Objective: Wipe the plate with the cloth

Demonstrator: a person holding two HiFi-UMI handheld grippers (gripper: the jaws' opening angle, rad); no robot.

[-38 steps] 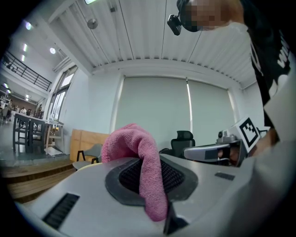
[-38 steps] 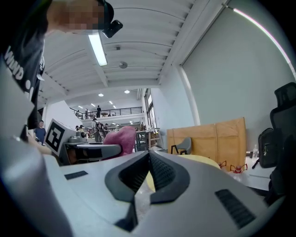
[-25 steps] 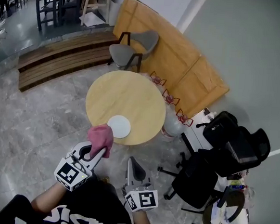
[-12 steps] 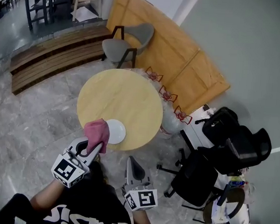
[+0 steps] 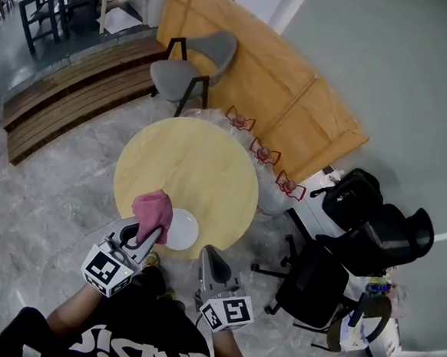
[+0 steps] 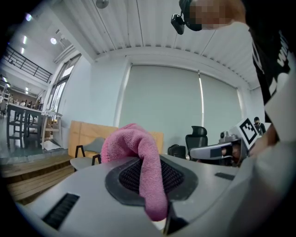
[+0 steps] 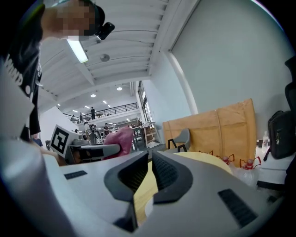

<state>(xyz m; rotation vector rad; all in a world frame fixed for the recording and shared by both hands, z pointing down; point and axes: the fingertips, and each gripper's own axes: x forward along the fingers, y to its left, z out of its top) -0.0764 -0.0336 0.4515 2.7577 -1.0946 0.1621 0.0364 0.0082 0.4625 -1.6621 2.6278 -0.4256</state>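
Two grippers are hovering at the table's (image 5: 201, 164) near edge. The left gripper (image 5: 151, 236) is pinching the pink cloth (image 5: 153, 209) over the plate's (image 5: 184, 231) left rim, lower centre. The right gripper (image 5: 211, 259) is idling, jaws almost together, empty. Wiping is seemingly just starting.

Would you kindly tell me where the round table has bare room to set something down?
The table is bare across its far half, toward the grey chair, and along its right side. The near edge is crowded: the white plate, the pink cloth held over its left rim by the left gripper, and the right gripper close by.
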